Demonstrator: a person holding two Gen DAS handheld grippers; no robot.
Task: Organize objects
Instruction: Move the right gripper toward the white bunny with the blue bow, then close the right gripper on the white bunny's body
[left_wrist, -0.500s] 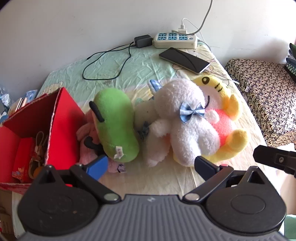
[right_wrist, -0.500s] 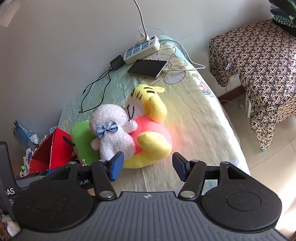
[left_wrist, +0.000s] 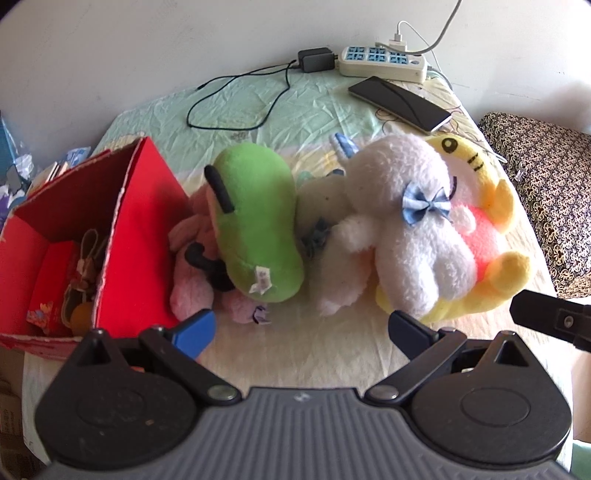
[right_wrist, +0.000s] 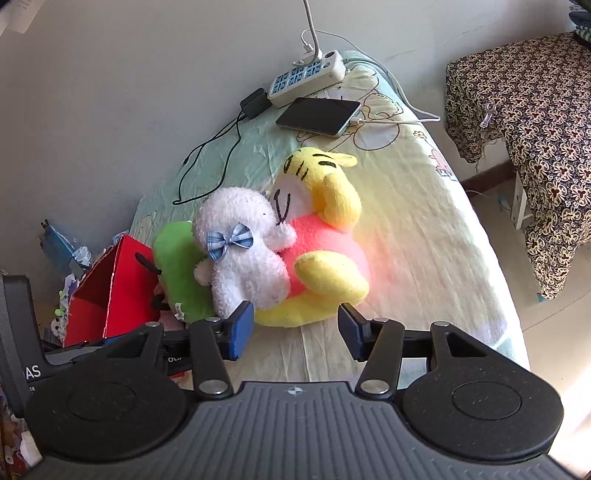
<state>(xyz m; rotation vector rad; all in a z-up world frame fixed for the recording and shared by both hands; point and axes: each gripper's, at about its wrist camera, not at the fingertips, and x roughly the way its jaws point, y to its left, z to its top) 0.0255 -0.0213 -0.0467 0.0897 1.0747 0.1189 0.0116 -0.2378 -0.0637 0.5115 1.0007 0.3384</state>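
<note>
Toys (left_wrist: 388, 229) lie heaped mid-frame on the bed (left_wrist: 317, 354) beside the red box (left_wrist: 140, 236) at left, likely their destination, while both tongs, left (left_wrist: 301, 328) and right (right_wrist: 295, 332), hover apart, empty.

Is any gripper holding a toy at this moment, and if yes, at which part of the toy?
Nothing is held. The left gripper and the right gripper both stand open, short of the plush toys.

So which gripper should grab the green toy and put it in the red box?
Probably the left hand-held gripper: it is wide open, with the green plush right ahead and the red box beside it. The right hand-held gripper faces the yellow plush.
</note>
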